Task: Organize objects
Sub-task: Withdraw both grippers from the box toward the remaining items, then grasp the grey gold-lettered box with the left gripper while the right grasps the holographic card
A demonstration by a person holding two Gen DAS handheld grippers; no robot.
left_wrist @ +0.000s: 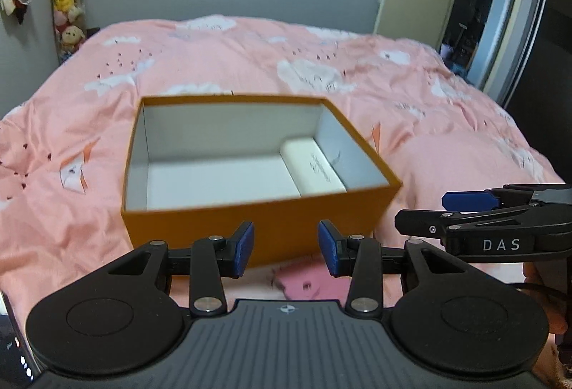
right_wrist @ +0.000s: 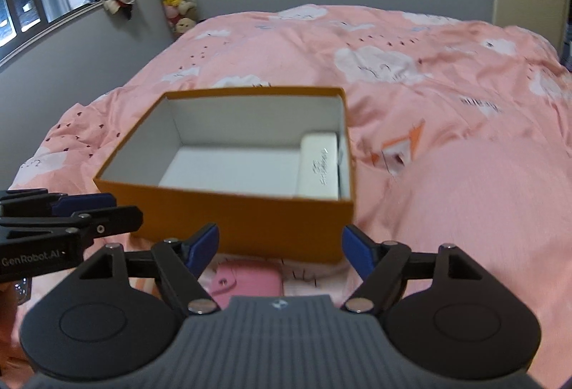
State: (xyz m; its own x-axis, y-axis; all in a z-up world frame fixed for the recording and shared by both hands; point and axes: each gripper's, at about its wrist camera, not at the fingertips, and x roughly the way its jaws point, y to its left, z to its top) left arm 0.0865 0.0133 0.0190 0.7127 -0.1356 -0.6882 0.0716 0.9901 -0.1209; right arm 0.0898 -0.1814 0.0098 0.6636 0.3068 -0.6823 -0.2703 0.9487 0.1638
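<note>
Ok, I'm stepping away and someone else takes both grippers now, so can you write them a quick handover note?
Left gripper: open, holding nothing, just short of the orange cardboard box.
Right gripper: open, holding nothing, beside it.
The box sits lidless on the pink cloud-print duvet.
Done: a white rectangular case lies inside, against the right wall.
Left: a small pink pouch lies on the duvet in front of the box, below the grippers; probably next to go in.

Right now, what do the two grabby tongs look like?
Both are black with round discs, hinged bars with silver screws, and a ribbed grey top bearing a small white logo. The left tongs and right tongs have blue pads on their tips. Seen side-on, one says DAS, the other GenRobot.AI. A thin black cable runs by the right one.
</note>
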